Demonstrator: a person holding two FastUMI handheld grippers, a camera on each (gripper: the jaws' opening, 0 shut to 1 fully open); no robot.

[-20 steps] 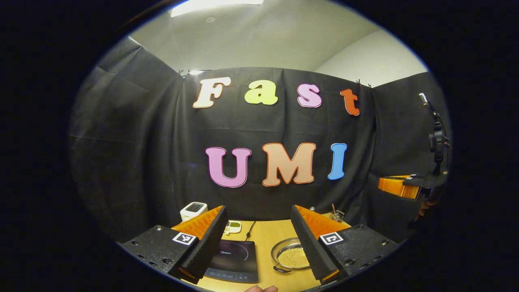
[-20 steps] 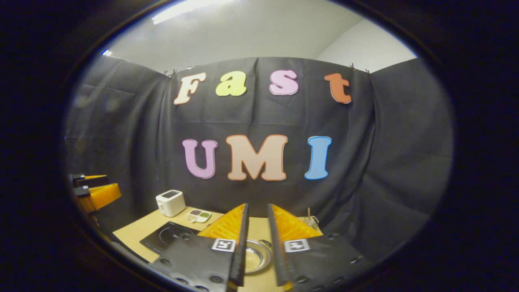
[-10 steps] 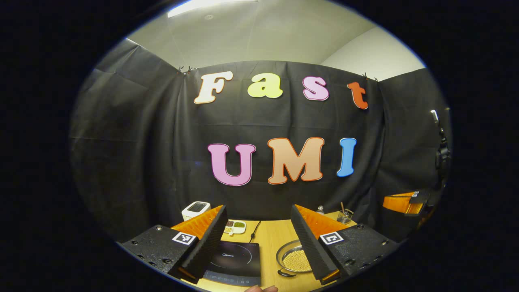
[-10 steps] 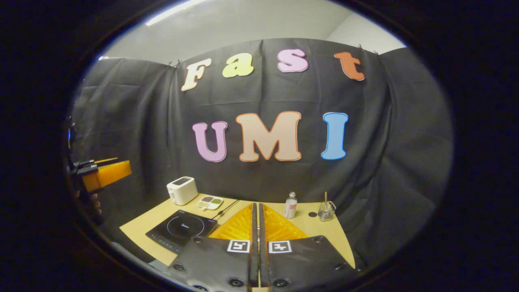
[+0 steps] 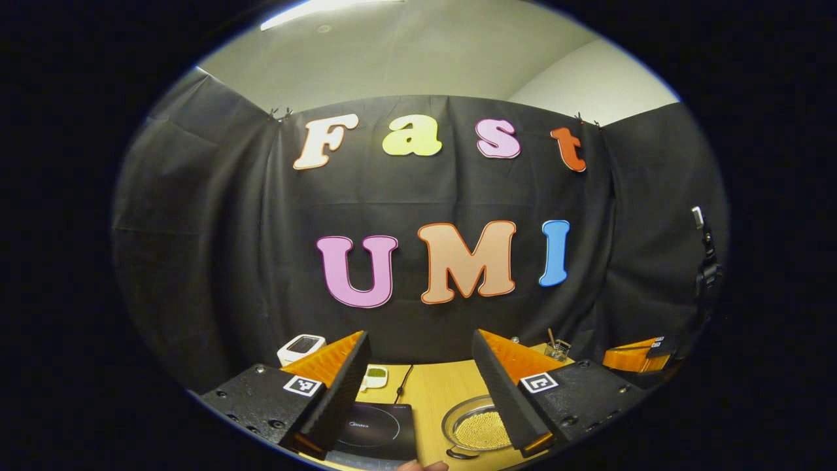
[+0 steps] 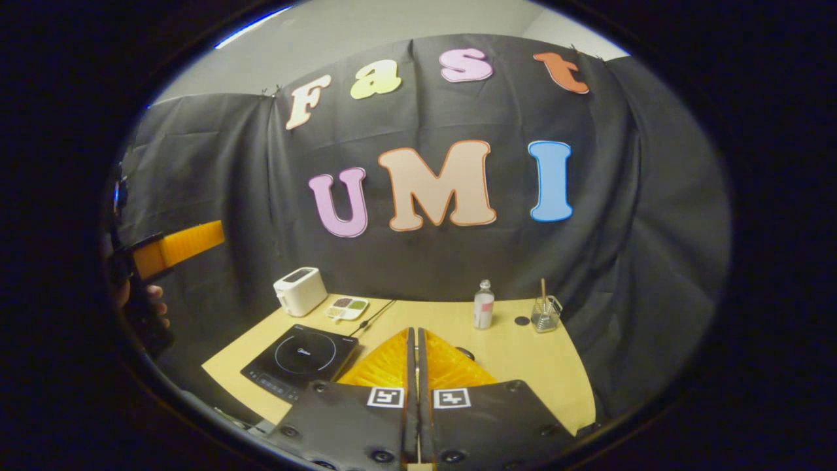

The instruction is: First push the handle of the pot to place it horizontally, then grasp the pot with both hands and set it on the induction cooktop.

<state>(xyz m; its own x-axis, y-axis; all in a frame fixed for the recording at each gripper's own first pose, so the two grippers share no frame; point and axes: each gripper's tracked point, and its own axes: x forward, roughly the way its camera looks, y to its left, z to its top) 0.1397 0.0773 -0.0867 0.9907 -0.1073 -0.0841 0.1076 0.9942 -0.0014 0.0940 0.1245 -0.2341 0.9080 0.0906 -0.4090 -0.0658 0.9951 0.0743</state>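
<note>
A shallow metal pot [image 5: 474,428] with pale beads inside sits on the wooden table [image 5: 428,392], its small dark handle [image 5: 458,453] pointing towards me. Left of it lies the black induction cooktop [image 5: 376,432] [image 6: 297,360]. My left gripper [image 5: 418,337] is open above the table, and the cooktop and pot show between its fingers. My right gripper [image 6: 413,330] is shut with nothing in it, and its fingers cover the spot where the pot stands. From the left gripper view it [image 5: 637,356] hangs at the far right. The left gripper [image 6: 183,242] appears at the left, held by a hand [image 6: 140,297].
At the back left of the table stand a white toaster [image 6: 299,291] and a small dish [image 6: 346,307] of seasonings, with a cable running to the cooktop. A small bottle [image 6: 483,306] and a glass [image 6: 544,314] with a stick stand at the back right.
My right gripper's fingers have gone from slightly apart to shut, and its view has tipped down over the table. The left gripper has barely shifted.
</note>
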